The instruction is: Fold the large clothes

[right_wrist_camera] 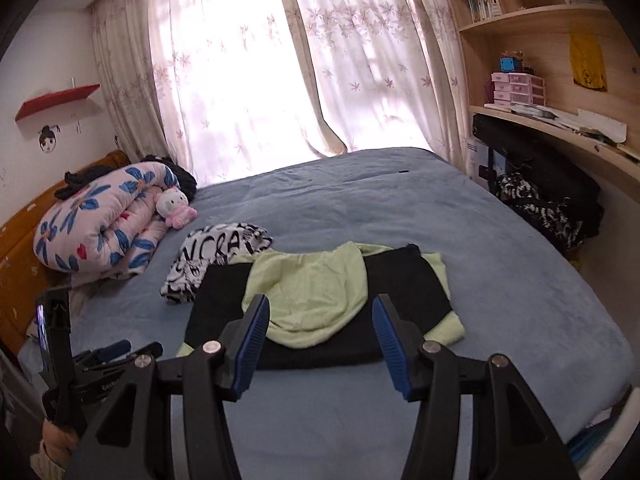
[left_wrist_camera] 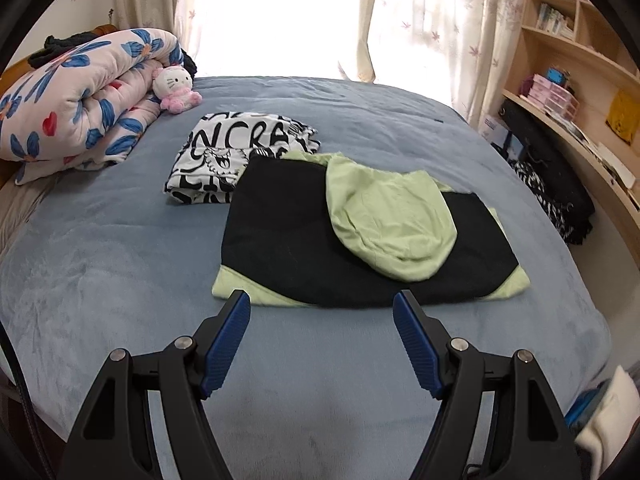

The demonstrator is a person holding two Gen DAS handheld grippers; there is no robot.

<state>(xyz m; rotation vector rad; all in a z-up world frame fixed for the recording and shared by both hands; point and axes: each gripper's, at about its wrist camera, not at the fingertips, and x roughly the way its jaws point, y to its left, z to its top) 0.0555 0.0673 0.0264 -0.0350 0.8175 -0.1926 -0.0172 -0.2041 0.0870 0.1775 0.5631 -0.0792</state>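
A folded black and light-green hoodie (left_wrist_camera: pixel 304 240) lies flat on the blue bed (left_wrist_camera: pixel 120 264), its green hood (left_wrist_camera: pixel 392 220) laid on top. It also shows in the right wrist view (right_wrist_camera: pixel 400 280). A folded black-and-white printed garment (left_wrist_camera: pixel 224 156) lies just behind it on the left, and shows in the right wrist view (right_wrist_camera: pixel 212 256). My left gripper (left_wrist_camera: pixel 322 300) is open and empty, hovering at the hoodie's near edge. My right gripper (right_wrist_camera: pixel 320 308) is open and empty, above the hoodie's near part. The left gripper's body (right_wrist_camera: pixel 92 364) shows at the lower left of the right wrist view.
A rolled floral quilt (left_wrist_camera: pixel 76 108) with a Hello Kitty plush (left_wrist_camera: pixel 176 88) sits at the bed's far left by the wooden headboard (right_wrist_camera: pixel 24 248). Curtains (right_wrist_camera: pixel 248 60) hang behind. A wooden desk and shelves (right_wrist_camera: pixel 560 120) with dark clothes (right_wrist_camera: pixel 548 208) stand along the right.
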